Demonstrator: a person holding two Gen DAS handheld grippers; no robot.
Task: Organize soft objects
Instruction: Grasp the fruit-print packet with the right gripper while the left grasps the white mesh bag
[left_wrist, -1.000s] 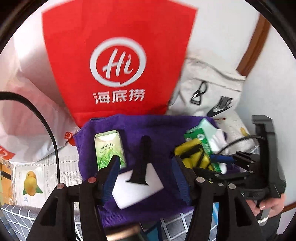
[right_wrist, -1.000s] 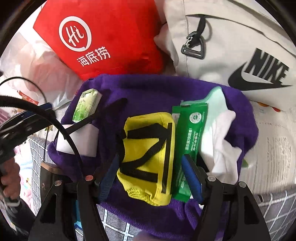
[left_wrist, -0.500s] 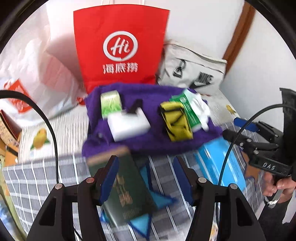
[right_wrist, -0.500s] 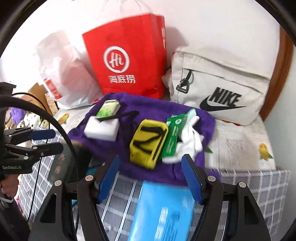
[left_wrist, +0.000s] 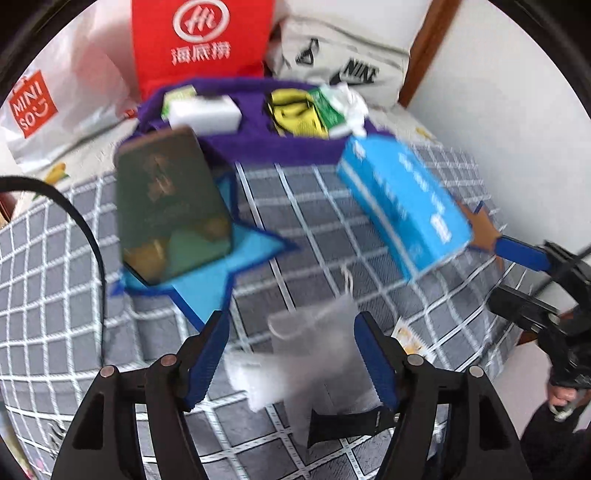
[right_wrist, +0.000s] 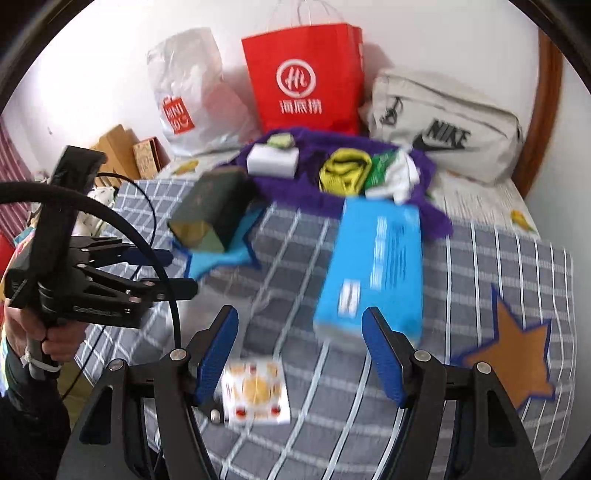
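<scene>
A purple cloth (left_wrist: 280, 146) (right_wrist: 288, 188) lies at the back of the checked bed. On it sit a white sponge block (left_wrist: 203, 112) (right_wrist: 272, 160), a yellow pouch (left_wrist: 295, 114) (right_wrist: 345, 173), a green packet (left_wrist: 330, 110) (right_wrist: 380, 171) and white fabric (right_wrist: 404, 179). My left gripper (left_wrist: 291, 354) is open above a blurred white mesh bag (left_wrist: 314, 354) with a black strap. My right gripper (right_wrist: 299, 354) is open and empty, near a small white patterned packet (right_wrist: 255, 391).
A dark green box (left_wrist: 170, 206) (right_wrist: 212, 206) rests on a blue star patch (left_wrist: 218, 266). A blue box (left_wrist: 402, 199) (right_wrist: 376, 266) lies right of centre. A red bag (right_wrist: 303, 77), white Miniso bag (right_wrist: 184, 92) and grey Nike bag (right_wrist: 439, 125) stand behind.
Both grippers have pulled back from the purple cloth toward the front of the bed. The boxes, mesh bag and patterned packet have come into view.
</scene>
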